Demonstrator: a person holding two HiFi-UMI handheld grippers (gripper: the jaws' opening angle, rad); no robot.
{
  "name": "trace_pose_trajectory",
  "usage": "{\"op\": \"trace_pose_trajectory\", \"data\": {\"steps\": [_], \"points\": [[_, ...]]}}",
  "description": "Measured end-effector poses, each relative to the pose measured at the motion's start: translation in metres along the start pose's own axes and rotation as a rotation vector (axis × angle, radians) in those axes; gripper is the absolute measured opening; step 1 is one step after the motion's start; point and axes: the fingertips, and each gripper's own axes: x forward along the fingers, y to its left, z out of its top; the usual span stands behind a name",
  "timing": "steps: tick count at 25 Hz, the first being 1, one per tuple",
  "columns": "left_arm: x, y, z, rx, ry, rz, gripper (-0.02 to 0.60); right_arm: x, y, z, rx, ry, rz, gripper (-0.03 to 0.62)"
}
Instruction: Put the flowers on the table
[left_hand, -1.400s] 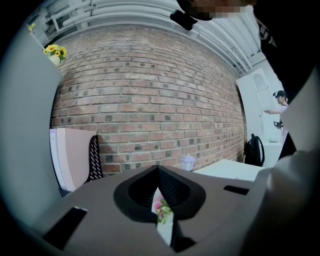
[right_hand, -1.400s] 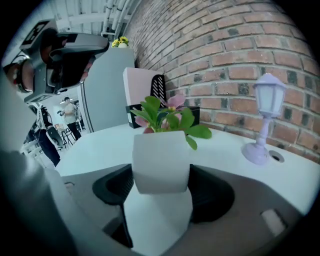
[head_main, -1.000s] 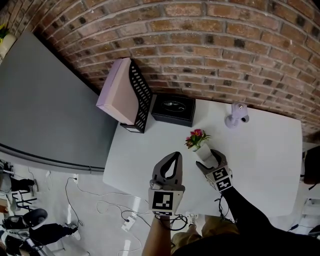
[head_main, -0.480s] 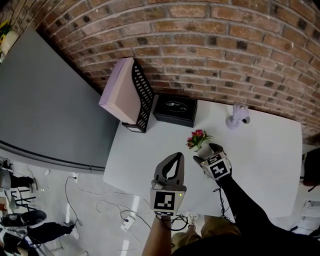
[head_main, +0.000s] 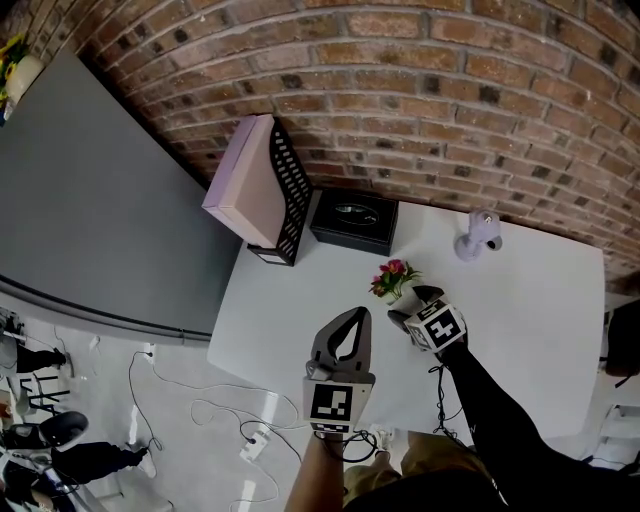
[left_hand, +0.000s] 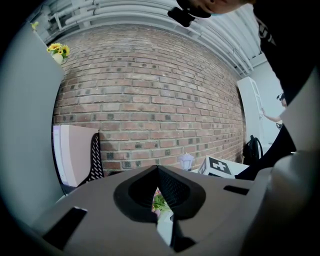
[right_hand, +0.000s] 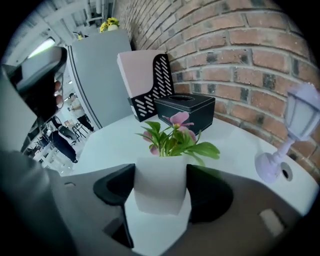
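A small white pot (right_hand: 159, 192) of pink flowers (right_hand: 175, 131) stands on the white table (head_main: 530, 300). My right gripper (right_hand: 160, 189) has the pot between its jaws, which are closing; both pads lie against the pot's sides. In the head view the flowers (head_main: 393, 276) show just beyond that right gripper (head_main: 408, 306), whose body hides most of the pot. My left gripper (head_main: 354, 314) hovers at the table's near edge, to the left of the pot, shut with nothing in it. Through the slit between its jaws, the left gripper (left_hand: 157, 171) view shows a little of the flowers (left_hand: 159, 202).
A black tissue box (head_main: 351, 219) and a pink-and-black file holder (head_main: 262, 190) stand at the table's back left by the brick wall. A lavender lantern figure (head_main: 477, 232) stands at the back right. A grey panel (head_main: 90, 200) stands left of the table; cables (head_main: 200, 410) lie on the floor.
My right gripper has slid forward around the pot, so its body covers more of it. The left gripper has stayed where it was.
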Motion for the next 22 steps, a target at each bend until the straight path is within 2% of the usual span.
{"op": "trace_pose_trajectory", "data": {"steps": [4,6,8,13,18,22], "points": [[-0.001,-0.001,-0.003,-0.004,0.007,-0.002,0.008,-0.014,0.006,0.02,-0.004,-0.214,0.055,0.327],[-0.001,-0.001,-0.005,-0.008,0.012,-0.006,0.008,-0.021,0.01,0.03,-0.035,-0.359,0.072,0.327],[-0.001,-0.004,-0.006,-0.012,0.02,-0.014,0.008,-0.022,0.013,0.031,-0.07,-0.457,0.071,0.327],[0.0,-0.007,-0.009,-0.007,0.02,-0.018,0.008,-0.007,0.012,0.003,-0.062,-0.455,0.047,0.327],[-0.002,-0.004,-0.011,-0.009,0.018,-0.009,0.008,-0.014,0.014,-0.007,-0.074,-0.459,0.036,0.328],[-0.004,-0.005,-0.01,-0.01,0.012,-0.011,0.008,-0.018,0.014,-0.017,-0.091,-0.422,0.024,0.328]]}}
